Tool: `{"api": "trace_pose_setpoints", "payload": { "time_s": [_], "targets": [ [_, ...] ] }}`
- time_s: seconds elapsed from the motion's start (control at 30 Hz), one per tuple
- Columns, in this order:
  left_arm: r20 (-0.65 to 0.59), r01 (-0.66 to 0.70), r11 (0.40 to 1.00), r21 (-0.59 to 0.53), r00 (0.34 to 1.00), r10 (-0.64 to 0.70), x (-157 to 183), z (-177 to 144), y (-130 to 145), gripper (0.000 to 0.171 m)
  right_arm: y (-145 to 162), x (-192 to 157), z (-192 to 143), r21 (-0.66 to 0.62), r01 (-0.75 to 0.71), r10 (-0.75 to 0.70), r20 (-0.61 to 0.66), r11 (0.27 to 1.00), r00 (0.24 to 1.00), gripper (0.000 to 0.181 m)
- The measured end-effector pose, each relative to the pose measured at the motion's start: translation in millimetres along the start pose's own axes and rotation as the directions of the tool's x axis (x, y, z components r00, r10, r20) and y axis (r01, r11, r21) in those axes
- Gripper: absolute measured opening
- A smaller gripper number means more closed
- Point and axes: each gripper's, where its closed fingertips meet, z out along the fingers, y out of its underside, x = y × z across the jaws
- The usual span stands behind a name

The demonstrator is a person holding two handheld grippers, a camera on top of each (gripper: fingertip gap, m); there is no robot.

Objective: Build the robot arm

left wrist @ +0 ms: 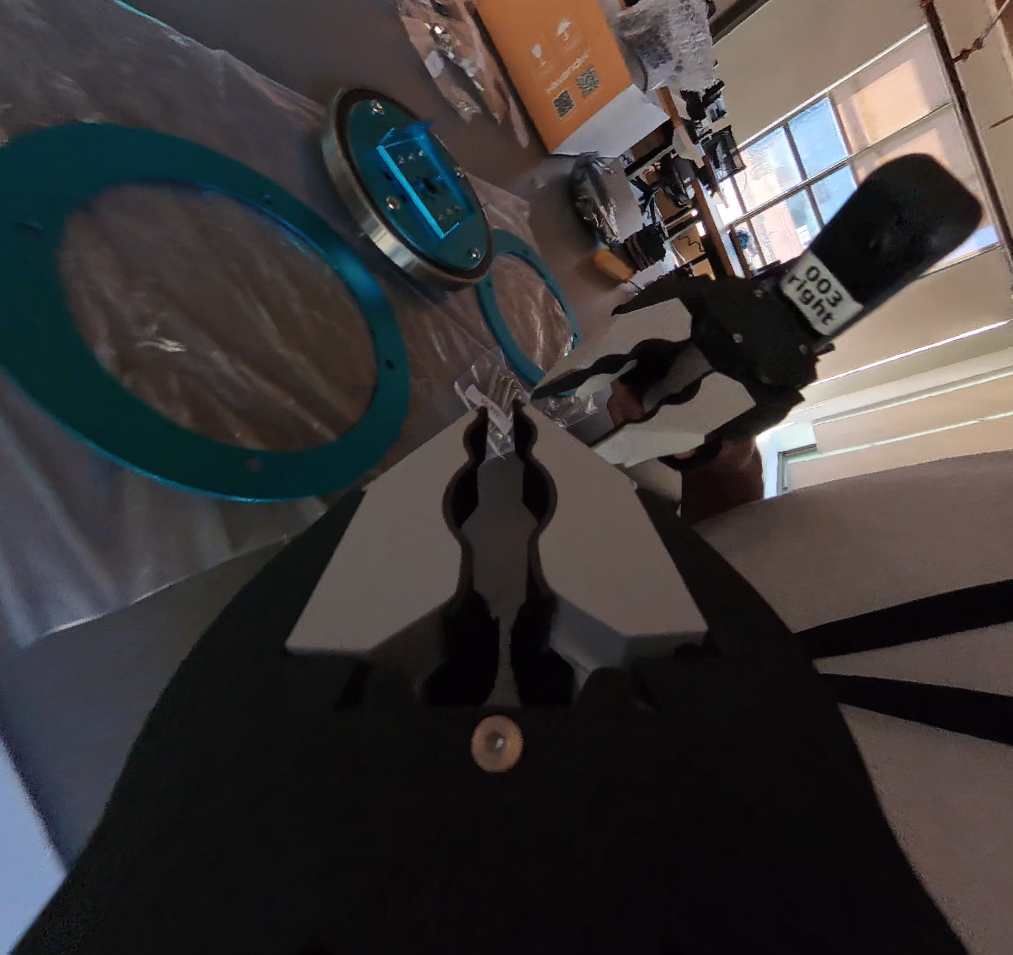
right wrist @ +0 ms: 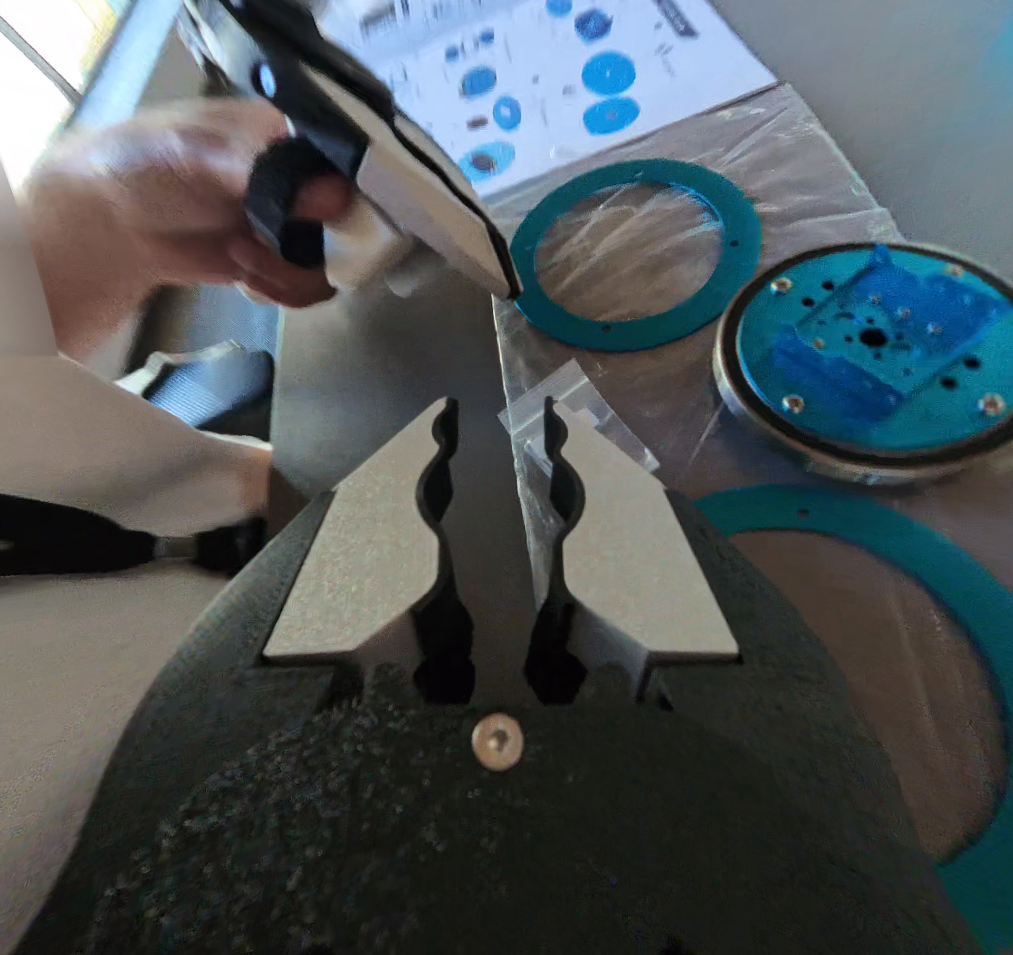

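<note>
Teal anodised metal dominates the grey table [right wrist: 877,24]. The largest part, a flat teal ring [right wrist: 932,589], is cut off by the right frame edge in the right wrist view; in the left wrist view the ring nearest the camera [left wrist: 351,424] lies on a crinkled clear plastic sheet [left wrist: 164,95]. Beside it sits a round disc assembly [right wrist: 871,358] with a steel rim and a blue square block on top. A smaller teal ring [right wrist: 636,254] lies past it, near a blurred printed sheet [right wrist: 548,51].

The right gripper [right wrist: 499,408] hovers with its fingers spread apart and empty; the right finger overlaps a small clear bag [right wrist: 581,397], contact not determinable. The left gripper [left wrist: 499,413] has its tips nearly pressed together just in front of a small bag of hardware [left wrist: 488,386]; whether it pinches the bag cannot be told. In the right wrist view the left gripper is motion-blurred, its tip at the smaller ring's edge, held by a hand [right wrist: 164,216].
</note>
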Motion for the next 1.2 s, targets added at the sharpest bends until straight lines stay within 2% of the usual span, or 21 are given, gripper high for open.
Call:
{"api": "trace_pose_setpoints", "payload": {
  "time_s": [0.13,0.27,0.37,0.4,0.5,0.57,0.6,0.7,0.77,0.83,0.9,1.0,1.07,1.2],
  "targets": [
    [0.022,-0.017,0.999,0.036,1.000,0.016,-2.8,-6.5,1.7,0.010,6.9,2.1,17.9,-0.105,0.156,-0.170,-0.135,0.982,0.976,0.026],
    [0.036,-0.078,0.996,0.038,0.996,0.077,-4.2,-7.9,5.1,0.011,20.8,7.7,25.7,-0.182,0.169,-0.207,-0.214,0.969,0.955,0.024],
    [0.045,-0.202,0.979,-0.013,0.978,0.202,-5.9,-8.9,8.7,0.014,18.0,10.2,25.1,-0.179,0.205,-0.249,-0.280,0.962,0.927,0.000],
    [0.037,-0.261,0.965,-0.036,0.964,0.262,-5.4,-9.7,9.2,0.017,13.3,10.0,22.4,-0.159,0.215,-0.254,-0.297,0.964,0.920,0.000],
    [-0.029,-0.471,0.879,-0.077,0.882,0.470,0.7,-13.3,6.4,0.034,1.1,1.8,12.1,-0.080,0.173,-0.187,-0.238,0.982,0.953,0.000],
    [-0.066,-0.599,0.799,-0.051,0.800,0.596,7.4,-13.0,-2.1,0.036,-8.6,-3.0,1.6,0.000,0.111,-0.110,-0.150,0.994,0.983,0.000],
    [-0.083,-0.644,0.764,-0.031,0.764,0.640,11.2,-11.1,-6.1,0.036,-12.8,-3.6,-4.1,0.034,0.072,-0.068,-0.102,0.997,0.992,0.000],
    [-0.241,-0.721,0.692,-0.029,0.677,0.695,29.6,-2.2,2.6,0.037,-23.2,-8.7,-19.7,0.130,-0.020,0.009,0.078,0.991,0.997,0.000],
    [-0.308,-0.731,0.682,-0.030,0.656,0.689,35.2,6.1,5.7,0.036,-25.3,-10.8,-26.9,0.164,-0.053,0.026,0.167,0.985,0.986,0.000],
    [-0.368,-0.717,0.697,-0.026,0.655,0.660,40.7,12.7,7.4,0.036,-24.2,-9.9,-30.4,0.175,-0.086,0.046,0.219,0.981,0.975,0.000],
    [-0.412,-0.707,0.706,-0.044,0.656,0.632,42.9,16.8,12.1,0.035,-17.9,-5.6,-29.5,0.155,-0.087,0.052,0.213,0.984,0.976,0.000],
    [-0.399,-0.710,0.700,-0.076,0.665,0.631,38.1,22.9,13.3,0.014,-10.9,-2.5,-27.3,0.135,-0.081,0.054,0.196,0.987,0.979,0.000],
    [-0.400,-0.707,0.705,-0.062,0.665,0.631,40.1,23.5,11.3,0.006,-8.2,0.7,-26.6,0.132,-0.084,0.059,0.182,0.988,0.982,0.000],
    [-0.377,-0.726,0.683,-0.075,0.655,0.655,37.5,26.1,12.2,0.000,-6.4,2.5,-27.1,0.127,-0.085,0.061,0.183,0.988,0.981,0.000]
  ]
}}
